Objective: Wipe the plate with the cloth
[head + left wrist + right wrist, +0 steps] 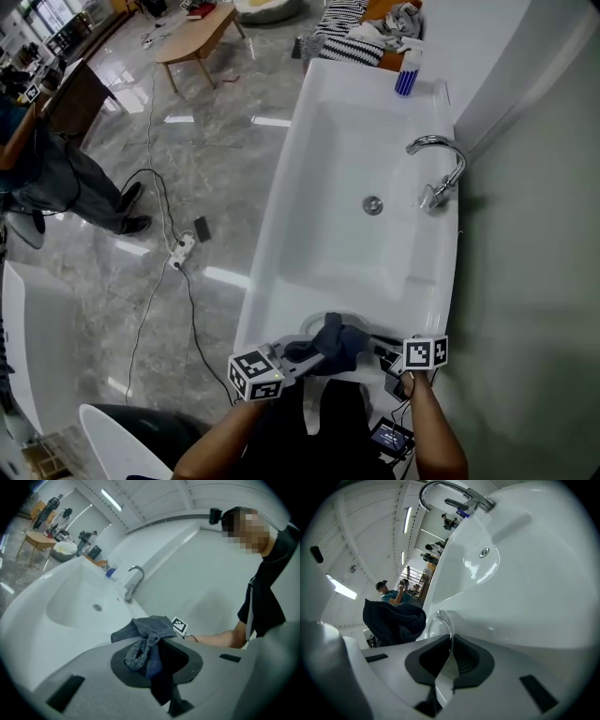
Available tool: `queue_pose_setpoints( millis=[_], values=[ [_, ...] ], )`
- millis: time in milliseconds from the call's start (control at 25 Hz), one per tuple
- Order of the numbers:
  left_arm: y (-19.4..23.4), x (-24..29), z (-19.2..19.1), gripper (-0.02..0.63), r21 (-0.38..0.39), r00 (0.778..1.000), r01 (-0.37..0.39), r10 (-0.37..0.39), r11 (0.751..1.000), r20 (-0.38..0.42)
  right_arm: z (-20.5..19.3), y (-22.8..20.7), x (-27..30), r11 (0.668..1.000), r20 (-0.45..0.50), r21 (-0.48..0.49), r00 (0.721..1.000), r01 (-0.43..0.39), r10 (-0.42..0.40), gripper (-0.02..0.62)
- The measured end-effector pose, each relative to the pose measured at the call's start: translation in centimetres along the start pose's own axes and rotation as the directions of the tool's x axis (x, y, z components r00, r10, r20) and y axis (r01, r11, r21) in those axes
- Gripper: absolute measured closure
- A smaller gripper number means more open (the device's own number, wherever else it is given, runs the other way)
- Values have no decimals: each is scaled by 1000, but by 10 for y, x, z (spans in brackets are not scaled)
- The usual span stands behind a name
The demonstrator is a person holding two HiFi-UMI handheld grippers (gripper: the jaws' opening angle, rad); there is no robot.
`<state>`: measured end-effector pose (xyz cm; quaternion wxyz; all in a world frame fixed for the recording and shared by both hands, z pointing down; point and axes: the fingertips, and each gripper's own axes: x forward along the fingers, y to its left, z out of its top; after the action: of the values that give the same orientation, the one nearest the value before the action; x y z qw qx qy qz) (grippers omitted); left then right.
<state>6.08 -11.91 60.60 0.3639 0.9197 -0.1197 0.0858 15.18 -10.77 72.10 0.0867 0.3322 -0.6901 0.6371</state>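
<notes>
Left gripper [151, 660]: fingers closed on the grey cloth [149, 632]. Right gripper [451, 656]: fingers nearly together, clamped on the rim of the clear plate [438, 623]. The plate sits at the near edge of the white sink [347, 169], with the cloth just beside it.

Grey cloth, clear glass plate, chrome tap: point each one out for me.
Grey cloth [152, 627], left gripper view: bunched upper fold.
Clear glass plate [438, 624], right gripper view: transparent face by the rim.
Chrome tap [434, 196], head view: base by the handle.
</notes>
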Motion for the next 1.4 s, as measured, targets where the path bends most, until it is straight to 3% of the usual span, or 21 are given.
queue_pose_setpoints(
  millis=[160, 320, 560, 840, 960, 1080, 1160, 1240, 1320, 1400],
  values=[
    [4, 48, -20, 566, -71, 989, -37, 27, 997, -149, -1, 3, 1, 1000, -2, -2, 1000, -6, 6, 575],
    [12, 78, -41, 566, -110, 967, -85, 56, 990, -248, -1, 3, 2, 1000, -3, -19, 1000, -11, 11, 577],
    [46, 73, -58, 566, -51, 907, -218, 183, 975, -378, -2, 2, 5, 999, -17, -34, 1000, -10, 9, 577],
    [81, 18, -51, 566, 7, 852, -325, 296, 946, -433, 0, -1, 5, 1000, -19, -23, 1000, -2, 2, 577],
    [93, -23, -48, 566, -37, 849, -371, 324, 928, -417, 0, 0, 6, 1000, -16, -24, 1000, -3, 3, 577],
    [97, -53, -36, 566, -18, 840, -412, 372, 911, -394, 0, 2, 7, 1000, -14, -27, 1000, -4, 4, 577],
    [94, -64, -26, 566, -24, 847, -427, 390, 904, -361, -1, 4, 6, 1000, -14, -24, 1000, -5, 5, 577],
    [80, -58, -13, 566, -55, 879, -393, 357, 918, -316, -2, 6, 6, 1000, -11, -22, 1000, -4, 4, 577],
    [54, -29, -8, 566, -101, 922, -301, 262, 948, -285, -1, 7, 7, 1000, -3, -22, 1000, -2, 2, 577],
    [27, 12, -13, 566, -138, 948, -194, 150, 971, -279, 1, 7, 8, 1000, 9, -22, 1000, 1, -1, 577]
  ],
)
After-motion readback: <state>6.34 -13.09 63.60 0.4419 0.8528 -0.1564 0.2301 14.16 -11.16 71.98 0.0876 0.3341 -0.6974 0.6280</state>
